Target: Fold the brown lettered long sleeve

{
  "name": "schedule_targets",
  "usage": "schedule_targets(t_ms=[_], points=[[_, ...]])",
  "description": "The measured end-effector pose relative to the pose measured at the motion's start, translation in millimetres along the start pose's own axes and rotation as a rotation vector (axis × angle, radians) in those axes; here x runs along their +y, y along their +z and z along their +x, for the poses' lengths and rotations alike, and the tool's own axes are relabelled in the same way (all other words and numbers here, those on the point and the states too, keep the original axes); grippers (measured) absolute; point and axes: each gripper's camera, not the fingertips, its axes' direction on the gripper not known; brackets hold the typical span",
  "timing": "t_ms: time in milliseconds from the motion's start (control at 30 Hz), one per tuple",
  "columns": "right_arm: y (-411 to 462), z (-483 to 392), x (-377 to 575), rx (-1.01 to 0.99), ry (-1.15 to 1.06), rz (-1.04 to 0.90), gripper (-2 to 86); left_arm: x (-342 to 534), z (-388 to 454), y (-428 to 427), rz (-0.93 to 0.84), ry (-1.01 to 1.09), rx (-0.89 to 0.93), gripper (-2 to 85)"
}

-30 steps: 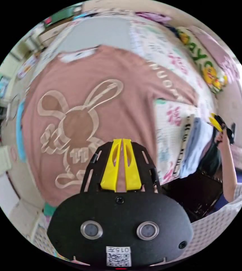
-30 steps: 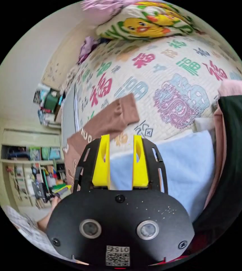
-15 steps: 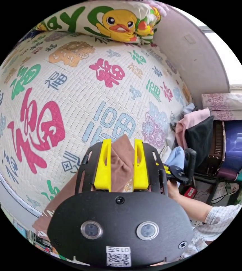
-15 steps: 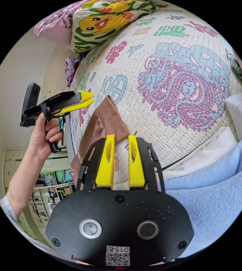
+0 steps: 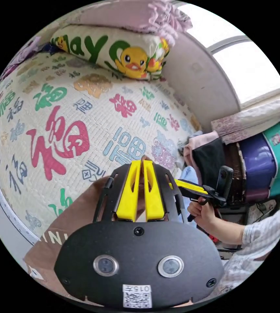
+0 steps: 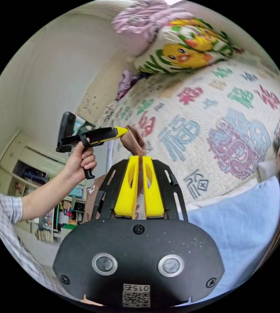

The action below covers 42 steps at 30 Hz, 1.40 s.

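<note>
Now both grippers [image 5: 140, 190] [image 6: 139, 187] are pinching the brown sleeve [image 6: 134, 141], jaws newly closed, starting the fold.

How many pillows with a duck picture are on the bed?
1. The duck pillow lies at the far end of the bed, under a purple fringed blanket. Others may be hidden.

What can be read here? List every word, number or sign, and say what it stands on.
"福", repeated in red, green and blue: bedcover.
"ay", large green letters, the rest cut off: duck pillow.
"INI", white letters, the rest hidden: brown sleeve.
Smaller characters on the bedcover: too blurred to read.
</note>
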Motion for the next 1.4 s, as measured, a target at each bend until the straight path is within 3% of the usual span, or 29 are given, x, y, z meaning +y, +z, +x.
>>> schedule_targets(t_ms=[133, 267, 400, 500, 600, 1033, 1167, 1300, 1400], points=[[-13.3, -162.9, 9.6, -0.119, -0.282, -0.045, 0.8, 120.9, -17.5, -125.0, 0.230, -0.046, 0.083, 0.8], [23.8, -327.7, 67.4, -0.245, -0.498, -0.232, 0.7, 309.5, -31.6, -241.4, 0.392, -0.210, 0.038, 0.6], [81.8, -435.2, 149.2, -0.290, -0.613, -0.447, 0.7, 499.6, -41.3, -297.2, 0.391, -0.417, -0.082, 0.5], [132.7, -493.3, 221.0, -0.267, -0.661, -0.627, 0.7, 608.5, -58.2, -292.1, 0.307, -0.539, -0.137, 0.5], [175.8, -532.4, 285.0, -0.165, -0.708, -0.802, 0.7, 687.4, -85.1, -271.9, 0.253, -0.640, -0.082, 0.4], [194.0, -624.4, 330.6, 0.158, -0.698, -1.024, 2.0, 808.3, -119.2, -238.2, 0.168, -0.720, 0.129, 0.2], [189.6, -609.4, 327.6, 0.135, -0.630, -1.176, 4.1, 823.5, -127.2, -226.9, 0.095, -0.773, 0.117, -0.3], [167.9, -571.9, 283.7, 0.151, -0.469, -1.114, 5.3, 840.5, -134.5, -250.1, 0.112, -0.839, 0.070, -0.4], [137.7, -527.3, 210.9, 0.153, -0.268, -0.896, 7.0, 829.2, -150.7, -274.6, 0.184, -0.863, 0.061, 0.6]])
